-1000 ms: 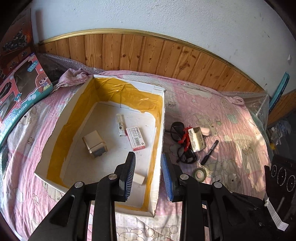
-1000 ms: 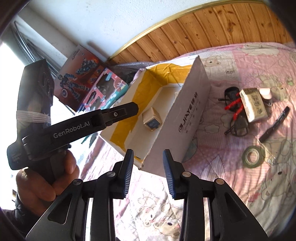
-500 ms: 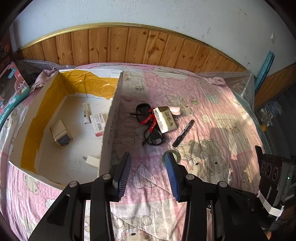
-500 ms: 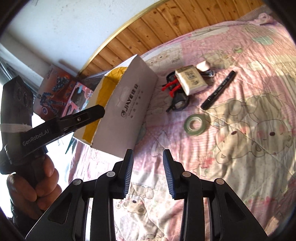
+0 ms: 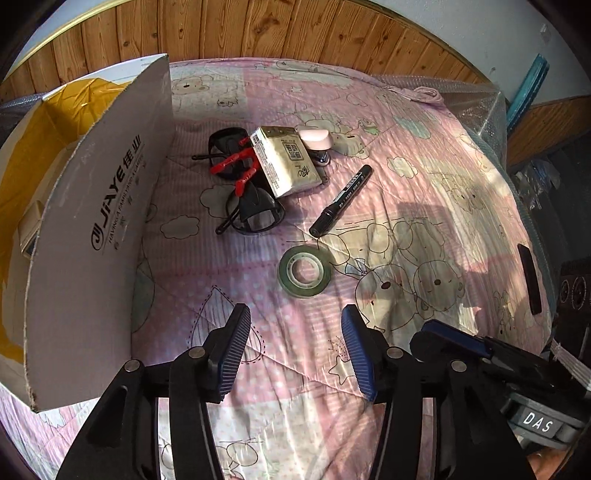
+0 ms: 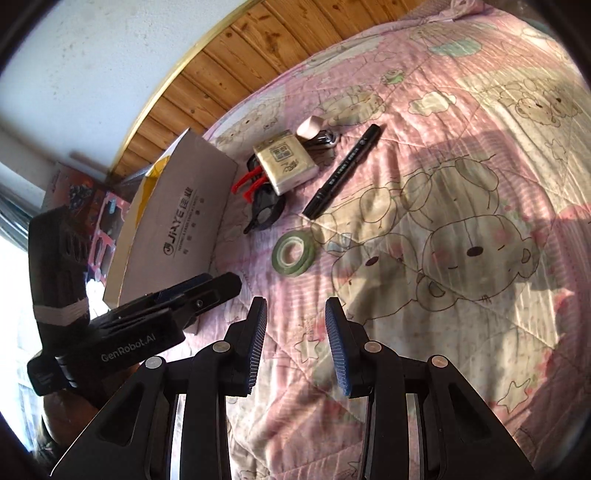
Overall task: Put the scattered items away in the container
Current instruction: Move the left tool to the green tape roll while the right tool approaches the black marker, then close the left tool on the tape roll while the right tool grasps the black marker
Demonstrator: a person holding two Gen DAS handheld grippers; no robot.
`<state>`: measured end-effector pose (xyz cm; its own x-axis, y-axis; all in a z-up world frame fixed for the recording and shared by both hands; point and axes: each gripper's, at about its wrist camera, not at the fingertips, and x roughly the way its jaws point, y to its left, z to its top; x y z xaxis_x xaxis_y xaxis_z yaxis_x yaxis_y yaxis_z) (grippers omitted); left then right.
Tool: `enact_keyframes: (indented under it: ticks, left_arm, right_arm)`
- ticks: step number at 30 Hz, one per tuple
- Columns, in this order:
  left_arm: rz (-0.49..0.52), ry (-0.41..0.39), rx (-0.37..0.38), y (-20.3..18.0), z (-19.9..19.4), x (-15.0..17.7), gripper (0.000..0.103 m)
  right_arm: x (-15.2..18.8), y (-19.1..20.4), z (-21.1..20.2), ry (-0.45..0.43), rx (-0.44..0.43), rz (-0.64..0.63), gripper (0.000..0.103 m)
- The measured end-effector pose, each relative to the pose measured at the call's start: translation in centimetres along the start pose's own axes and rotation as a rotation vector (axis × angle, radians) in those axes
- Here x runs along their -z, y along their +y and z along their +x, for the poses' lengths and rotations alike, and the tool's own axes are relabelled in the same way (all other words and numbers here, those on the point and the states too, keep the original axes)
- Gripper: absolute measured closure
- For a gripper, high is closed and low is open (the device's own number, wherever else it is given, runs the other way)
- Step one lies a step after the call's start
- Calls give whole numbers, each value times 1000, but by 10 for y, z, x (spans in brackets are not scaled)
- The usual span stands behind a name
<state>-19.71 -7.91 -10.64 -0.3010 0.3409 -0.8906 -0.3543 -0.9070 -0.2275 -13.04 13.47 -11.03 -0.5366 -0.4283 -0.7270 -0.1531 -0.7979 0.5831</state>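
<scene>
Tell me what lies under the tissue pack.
The tissue pack rests on black glasses with red arms and overlaps a pink item. Whatever else it covers is hidden.

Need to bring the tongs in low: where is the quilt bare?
Bare: between the tape roll and left tongs, and right of the marker. Crowded: glasses, tissue pack by the box wall.

box (image 5: 92,206): matt cardboard | quilt (image 5: 406,206): soft printed cloth | wall panel (image 5: 295,29): knotty wood | tape roll (image 5: 306,271): glossy
</scene>
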Motion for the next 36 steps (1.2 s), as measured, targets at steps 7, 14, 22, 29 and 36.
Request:
enact_keyframes:
  ticks: [7,14,22,29,36]
  left_arm:
    - [9,16,14,-8,34,-9,45]
    - [63,-8,-48,-12,60,-12,43]
    - [96,-39,-36,-7,76,-14,40]
    - [164,-93,-70,-7,75,-9,54]
    - [38,-97,14,16,57,-13,54]
  right_arm:
    - [-54,-14,23,10,-9,77,64]
    - [-98,-19,65,23,82,84,61]
    - [-116,-21,110,56,189,38,63]
    - [-121,-17,116,37,221,-21,85]
    - [-113,-14,82,1,181,-2,90]
